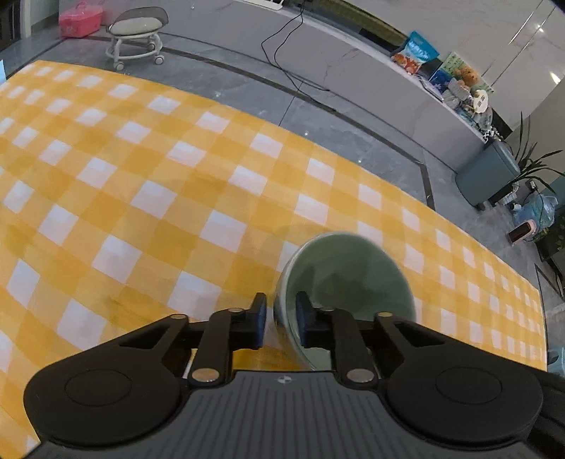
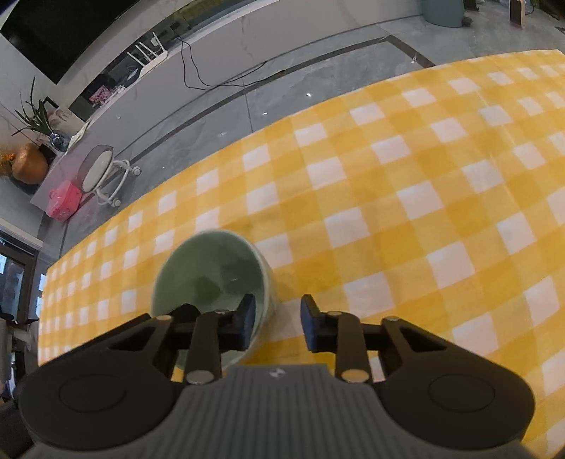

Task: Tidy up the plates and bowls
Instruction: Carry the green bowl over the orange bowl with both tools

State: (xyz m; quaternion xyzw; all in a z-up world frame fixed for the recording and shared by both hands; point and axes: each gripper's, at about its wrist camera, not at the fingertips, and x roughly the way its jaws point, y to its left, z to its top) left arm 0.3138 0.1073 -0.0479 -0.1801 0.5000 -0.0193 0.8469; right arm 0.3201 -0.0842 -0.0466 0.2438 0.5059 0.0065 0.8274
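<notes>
Bowls of pale green ceramic are seen at both grippers, above a table covered with a yellow-and-white checked tablecloth (image 1: 148,197).

In the left wrist view, the left gripper (image 1: 280,317) is set astride the near rim of a green bowl (image 1: 353,268): one blue-padded finger is placed outside the wall, the other inside the cavity, and the wall appears to be clamped between them. The bowl is tilted, with its opening turned toward the camera.

In the right wrist view, the right gripper (image 2: 277,319) is placed over the rim of a second green bowl (image 2: 212,268). Its left finger is inside the bowl against the wall; its right finger stands clear of the outside, so a gap is left and the rim is not yet pinched.

A wheeled stool (image 1: 137,35) and a pink case (image 1: 79,19) are seen on the grey tiled floor beyond the table.
</notes>
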